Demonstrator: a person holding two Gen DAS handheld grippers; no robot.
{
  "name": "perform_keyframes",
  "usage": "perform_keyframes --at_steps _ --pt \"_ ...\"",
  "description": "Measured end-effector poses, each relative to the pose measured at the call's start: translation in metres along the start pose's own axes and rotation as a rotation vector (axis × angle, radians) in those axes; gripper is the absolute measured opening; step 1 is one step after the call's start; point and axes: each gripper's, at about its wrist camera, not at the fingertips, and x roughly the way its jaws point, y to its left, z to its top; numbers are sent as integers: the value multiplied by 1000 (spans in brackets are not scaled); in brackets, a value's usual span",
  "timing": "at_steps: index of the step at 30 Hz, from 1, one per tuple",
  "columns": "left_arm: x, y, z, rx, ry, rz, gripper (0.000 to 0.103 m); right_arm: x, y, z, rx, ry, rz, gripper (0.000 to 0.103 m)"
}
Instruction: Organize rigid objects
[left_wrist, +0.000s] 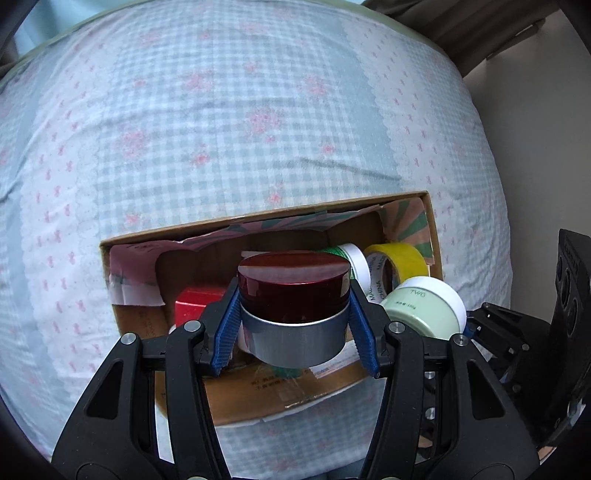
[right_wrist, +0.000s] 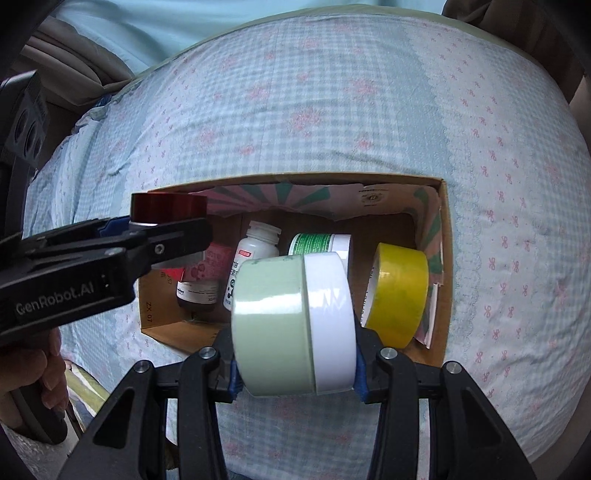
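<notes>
My left gripper (left_wrist: 293, 325) is shut on a round jar with a dark red lid and silver body (left_wrist: 293, 295), held over the near left part of an open cardboard box (left_wrist: 258, 218). The same jar (right_wrist: 168, 208) and left gripper (right_wrist: 162, 236) show in the right wrist view. My right gripper (right_wrist: 293, 363) is shut on a pale green jar with a white lid (right_wrist: 288, 325), held on its side above the box's (right_wrist: 447, 258) near edge. This jar also shows in the left wrist view (left_wrist: 424, 306).
Inside the box lie a yellow tape roll (right_wrist: 399, 291), a white pill bottle (right_wrist: 255, 258), a green-labelled white jar (right_wrist: 321, 243), a brown bottle (right_wrist: 197, 291) and a red item (left_wrist: 195, 302). The box rests on a bed with a blue checked sheet (right_wrist: 332, 110).
</notes>
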Motion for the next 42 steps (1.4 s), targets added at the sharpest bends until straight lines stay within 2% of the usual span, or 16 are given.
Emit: perform_keyframes --at_steps 8,9,10,11,12,13,16,24,31,38,42 --pt "26 2 8 32 63 43 50 35 9 -1 -38 44 21 41" --pt "29 1 8 31 69 58 54 39 11 -1 -47 49 23 41" --pt "29 2 9 27 69 52 62 42 13 -1 -54 54 27 42" --pt "27 3 9 20 60 31 89 44 14 -1 -57 60 29 44" --pt "24 3 10 15 47 18 103 46 15 -2 -58 65 33 46" --pt "20 4 10 14 35 17 103 47 14 -2 -55 60 43 53" --pt "10 8 11 7 17 11 103 40 8 -5 -20 16 88 99" --pt "-12 13 4 -16 -23 19 103 31 -11 -18 22 7 19 100" --pt "-36 7 -15 -14 -66 36 103 5 -14 -28 62 -47 16 100" --pt "-79 -4 -45 -6 -130 29 103 -33 0 -37 21 -81 -23 100" --pt "-121 -17 -62 4 -211 47 103 -71 4 -46 17 -128 -28 100"
